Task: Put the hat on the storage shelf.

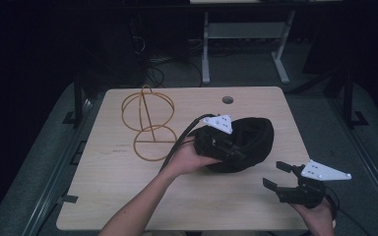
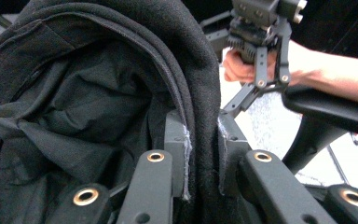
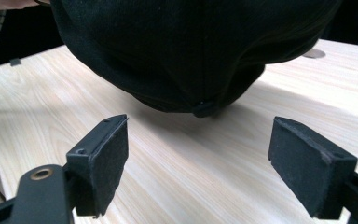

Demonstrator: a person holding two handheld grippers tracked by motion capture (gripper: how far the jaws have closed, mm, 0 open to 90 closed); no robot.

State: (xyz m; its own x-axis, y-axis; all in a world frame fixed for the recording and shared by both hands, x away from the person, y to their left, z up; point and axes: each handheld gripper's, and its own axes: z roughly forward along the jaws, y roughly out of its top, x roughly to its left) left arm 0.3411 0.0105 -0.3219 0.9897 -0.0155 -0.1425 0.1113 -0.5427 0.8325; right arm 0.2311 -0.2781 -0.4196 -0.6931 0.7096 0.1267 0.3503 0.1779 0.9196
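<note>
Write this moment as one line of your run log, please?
left gripper: shut on black cap rim, lifted | right gripper: open, apart | wire stand: upright on table

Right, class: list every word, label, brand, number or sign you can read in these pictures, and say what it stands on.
None can be read.
Black cap: no logo or label visible; none on its lining in the left gripper view either.
Wooden table: bare wood, no marks.
Orange wire stand: no tag.
Left gripper, shut on the cap's edge, and right gripper, open: no lettering visible.
</note>
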